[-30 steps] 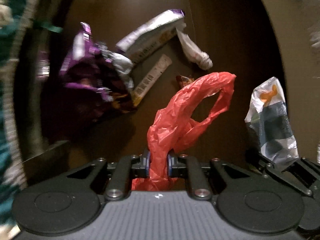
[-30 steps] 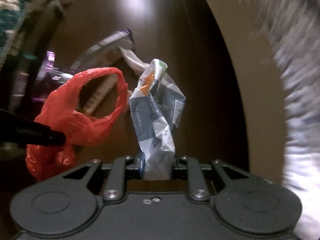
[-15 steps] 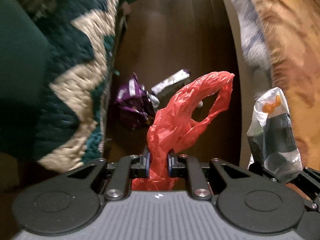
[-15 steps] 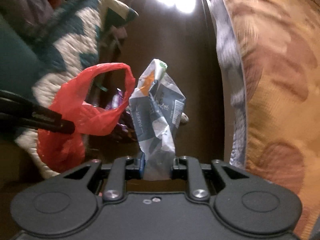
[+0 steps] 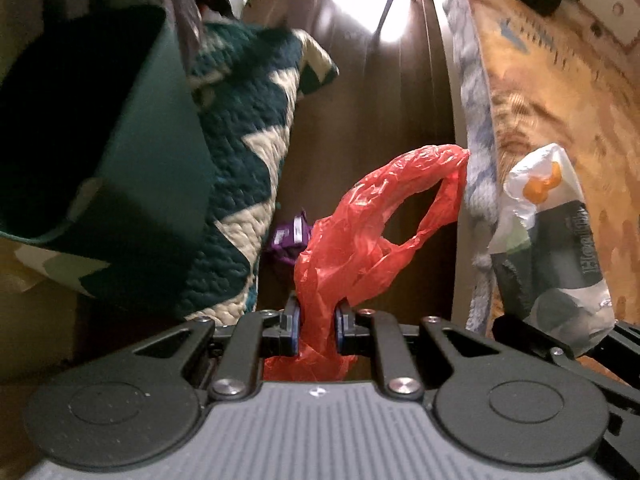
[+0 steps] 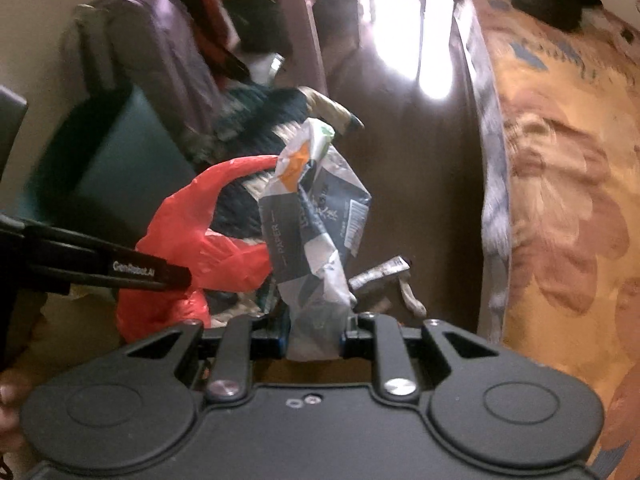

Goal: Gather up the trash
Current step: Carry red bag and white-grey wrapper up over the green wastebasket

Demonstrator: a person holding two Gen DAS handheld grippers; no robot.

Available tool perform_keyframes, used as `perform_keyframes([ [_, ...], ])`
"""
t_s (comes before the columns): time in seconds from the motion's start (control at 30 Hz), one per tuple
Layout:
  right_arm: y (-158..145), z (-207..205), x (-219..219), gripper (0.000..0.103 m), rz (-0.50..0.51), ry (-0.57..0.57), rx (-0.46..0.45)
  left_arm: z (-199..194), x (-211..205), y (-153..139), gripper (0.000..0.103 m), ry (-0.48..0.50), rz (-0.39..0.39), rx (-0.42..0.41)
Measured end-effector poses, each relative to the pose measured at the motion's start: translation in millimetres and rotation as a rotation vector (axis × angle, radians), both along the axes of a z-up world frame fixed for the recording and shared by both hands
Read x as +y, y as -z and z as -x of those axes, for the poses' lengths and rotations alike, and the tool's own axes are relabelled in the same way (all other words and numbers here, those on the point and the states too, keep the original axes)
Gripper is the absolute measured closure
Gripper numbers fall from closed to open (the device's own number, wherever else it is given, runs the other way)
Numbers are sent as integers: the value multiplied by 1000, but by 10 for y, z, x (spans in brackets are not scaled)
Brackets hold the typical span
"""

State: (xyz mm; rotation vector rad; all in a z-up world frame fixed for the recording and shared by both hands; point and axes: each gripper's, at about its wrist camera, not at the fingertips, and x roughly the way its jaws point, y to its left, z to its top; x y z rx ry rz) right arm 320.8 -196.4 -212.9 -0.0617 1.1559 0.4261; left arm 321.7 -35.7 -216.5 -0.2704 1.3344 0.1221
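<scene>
My left gripper (image 5: 317, 330) is shut on a crumpled red plastic bag (image 5: 372, 224), held up off the floor; the bag also shows in the right wrist view (image 6: 188, 240) with the left gripper (image 6: 176, 276) pinching it. My right gripper (image 6: 314, 334) is shut on a crumpled grey, white and orange paper wrapper (image 6: 316, 236), which also shows at the right of the left wrist view (image 5: 552, 248). A purple wrapper (image 5: 290, 236) lies on the dark floor far below. More wrappers (image 6: 380, 274) lie on the floor behind the held wrapper.
A dark green bin (image 5: 100, 152) stands at the left, also in the right wrist view (image 6: 112, 168). A teal and cream zigzag blanket (image 5: 248, 168) hangs beside it. An orange floral bedcover (image 5: 560, 112) (image 6: 568, 200) fills the right. Dark wooden floor (image 5: 360, 112) runs between.
Both grippers have risen and pulled back from the floor with the bag and wrapper still held. The floor litter has shrunk and the green bin has come into view at the left.
</scene>
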Motion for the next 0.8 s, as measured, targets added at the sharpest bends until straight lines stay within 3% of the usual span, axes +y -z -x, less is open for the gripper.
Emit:
perform_keyframes([
  [0.27, -657, 39, 424, 82, -60, -64, -47, 107, 483, -720, 88, -50, 11, -109],
  [0.53, -1173, 1, 1120, 82, -85, -181, -143, 200, 1310, -1321, 88, -159, -17, -224],
  [0.67, -1309, -57, 1539, 82, -93, -229, -182, 212, 1835, -1502, 88, -231, -51, -254],
  [0.8, -1314, -102, 1959, 82, -87, -268, -204, 142, 2244, -1527, 88, -245, -101, -250],
])
